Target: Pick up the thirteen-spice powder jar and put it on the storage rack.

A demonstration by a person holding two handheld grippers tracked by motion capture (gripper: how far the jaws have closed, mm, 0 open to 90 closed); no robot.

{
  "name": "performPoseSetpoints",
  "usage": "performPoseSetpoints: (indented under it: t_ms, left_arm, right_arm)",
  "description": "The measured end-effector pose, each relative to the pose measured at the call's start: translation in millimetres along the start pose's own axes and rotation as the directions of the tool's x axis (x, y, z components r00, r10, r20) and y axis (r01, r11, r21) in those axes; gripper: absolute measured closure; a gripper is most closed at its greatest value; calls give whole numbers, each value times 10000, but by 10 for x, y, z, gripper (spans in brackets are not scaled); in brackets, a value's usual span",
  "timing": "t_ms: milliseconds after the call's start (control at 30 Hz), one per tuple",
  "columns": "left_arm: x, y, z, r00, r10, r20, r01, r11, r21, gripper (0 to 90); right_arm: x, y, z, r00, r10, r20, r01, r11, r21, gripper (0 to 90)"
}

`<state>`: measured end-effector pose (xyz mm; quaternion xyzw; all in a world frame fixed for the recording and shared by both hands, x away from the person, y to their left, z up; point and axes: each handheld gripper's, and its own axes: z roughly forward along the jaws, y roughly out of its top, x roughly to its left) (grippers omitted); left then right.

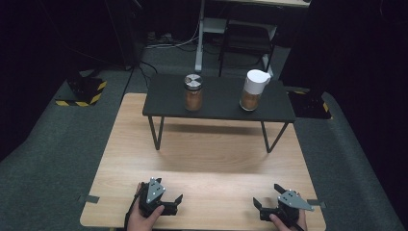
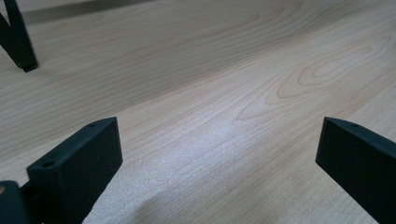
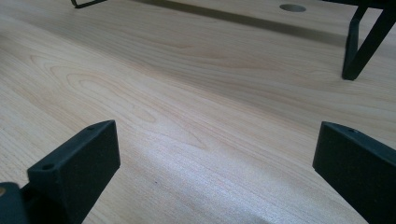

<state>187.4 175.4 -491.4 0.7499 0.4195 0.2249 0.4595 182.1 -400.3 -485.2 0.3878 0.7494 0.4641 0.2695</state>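
Observation:
Two glass jars of brown powder stand on a low black shelf [image 1: 219, 111] at the far side of the wooden table. The left jar [image 1: 193, 92] has a silver lid; the right jar [image 1: 252, 90] has a white spouted lid. My left gripper [image 1: 175, 202] rests low at the table's near edge on the left, held by a hand, open with nothing between its fingers [image 2: 79, 161]. At the near right, my right gripper [image 1: 266, 196] is likewise open and empty, its fingers [image 3: 77, 161] spread wide over bare wood.
The shelf stands on thin black legs [image 1: 157, 133], one of them in the left gripper view [image 2: 18, 42] and one in the right gripper view [image 3: 362, 44]. A round hole [image 3: 293, 7] is in the tabletop. Grey floor surrounds the table; a desk frame [image 1: 201, 33] stands behind.

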Motion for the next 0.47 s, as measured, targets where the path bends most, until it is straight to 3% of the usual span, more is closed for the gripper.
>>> performPoseSetpoints:
  t_ms: [467]
  left_arm:
    - [-17,34,25,10000,-26,-76,27,9999,151,6]
  right_arm:
    - [-13,-40,11,9999,163,-29,-164,9994,-320,2]
